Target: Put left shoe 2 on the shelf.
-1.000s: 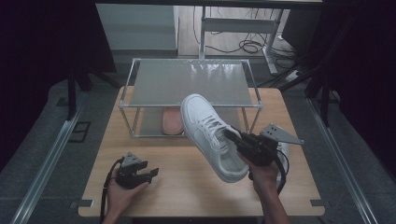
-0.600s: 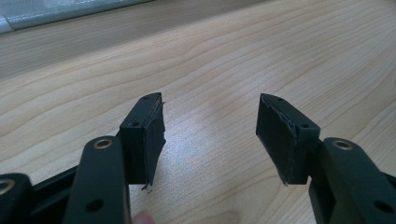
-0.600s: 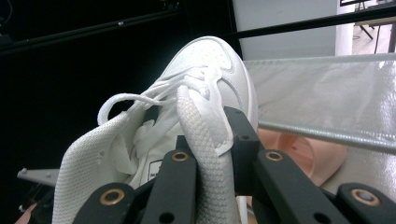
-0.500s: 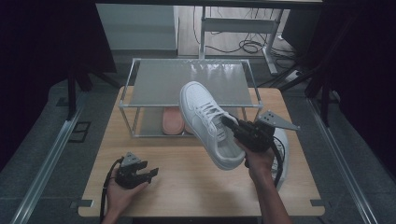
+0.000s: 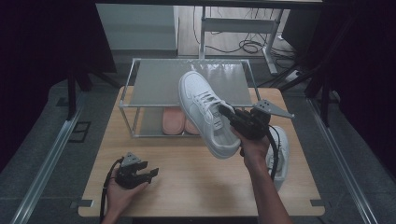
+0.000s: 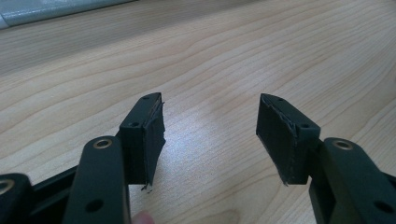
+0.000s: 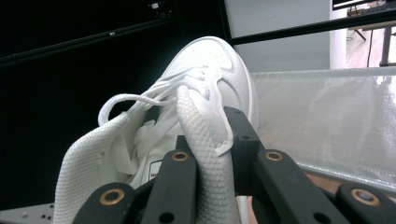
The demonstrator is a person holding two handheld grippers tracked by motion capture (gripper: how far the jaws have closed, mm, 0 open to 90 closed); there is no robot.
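White sneaker [image 5: 205,112] | clamped at collar by right gripper [image 5: 223,113] | left gripper [image 5: 152,173] fingers apart, empty

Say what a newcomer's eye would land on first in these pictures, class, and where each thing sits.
First comes the white sneaker, held up in the air over the wooden table by the right gripper, whose fingers pinch its side wall. Behind it stands a metal shoe rack with a pink pair of shoes on its lower level. The left gripper rests open near the table's front left.
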